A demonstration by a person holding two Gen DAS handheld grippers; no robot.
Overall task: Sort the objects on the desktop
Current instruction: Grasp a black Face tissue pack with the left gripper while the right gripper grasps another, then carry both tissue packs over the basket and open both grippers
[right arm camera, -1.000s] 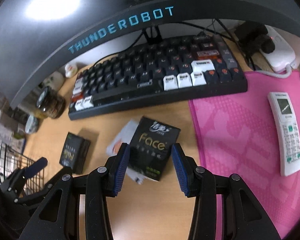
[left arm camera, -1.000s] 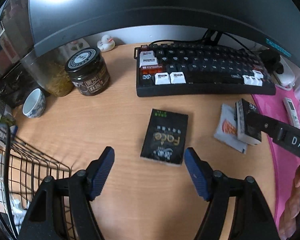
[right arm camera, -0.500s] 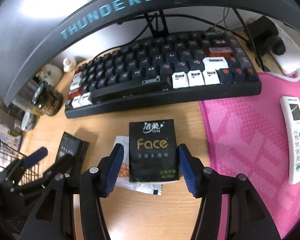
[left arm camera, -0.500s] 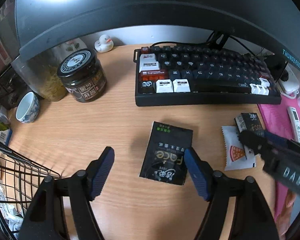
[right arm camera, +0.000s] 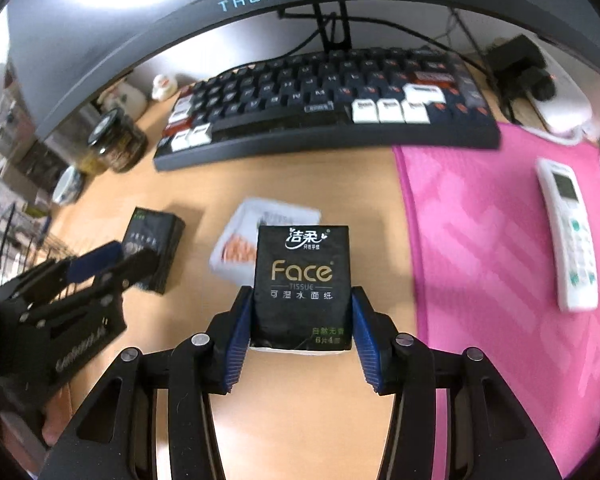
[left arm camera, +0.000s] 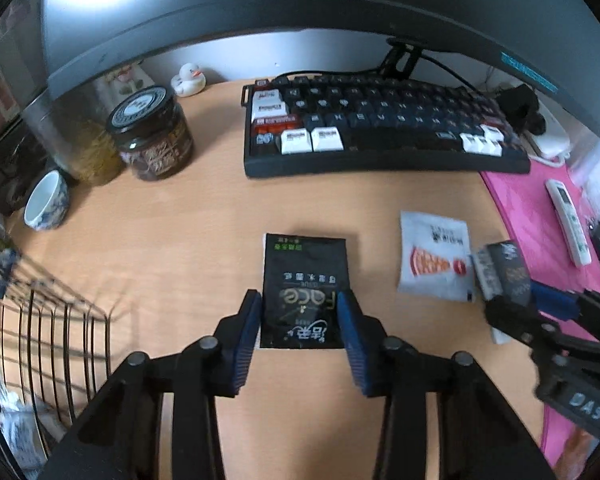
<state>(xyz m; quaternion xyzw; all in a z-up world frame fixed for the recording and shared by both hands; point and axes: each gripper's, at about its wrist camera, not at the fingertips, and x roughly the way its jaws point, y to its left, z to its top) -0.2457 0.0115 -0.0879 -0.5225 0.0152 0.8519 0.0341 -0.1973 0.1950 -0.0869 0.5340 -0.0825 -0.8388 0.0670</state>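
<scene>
Two black "Face" tissue packs are on the wooden desk. My left gripper (left arm camera: 300,312) is shut on one black tissue pack (left arm camera: 304,276), its blue pads pressing both long sides as it lies on the desk; this pack also shows in the right wrist view (right arm camera: 154,240). My right gripper (right arm camera: 302,312) is shut on the second black tissue pack (right arm camera: 302,280), held just above a white sachet (right arm camera: 260,220) with an orange print. In the left wrist view the right gripper (left arm camera: 540,304) holds its pack (left arm camera: 504,272) beside that sachet (left arm camera: 434,256).
A dark keyboard (left arm camera: 380,132) lies at the back under a monitor. A dark jar (left arm camera: 152,136), a glass jar, a small cup (left arm camera: 46,204) and a rubber duck (left arm camera: 188,80) stand at the left. A wire basket (left arm camera: 48,328) is front left. A pink mat (right arm camera: 500,240) holds a white remote (right arm camera: 568,232).
My left gripper moved forward and closed on its tissue pack. My right gripper closed on the second pack and lifted it off the white sachet.
</scene>
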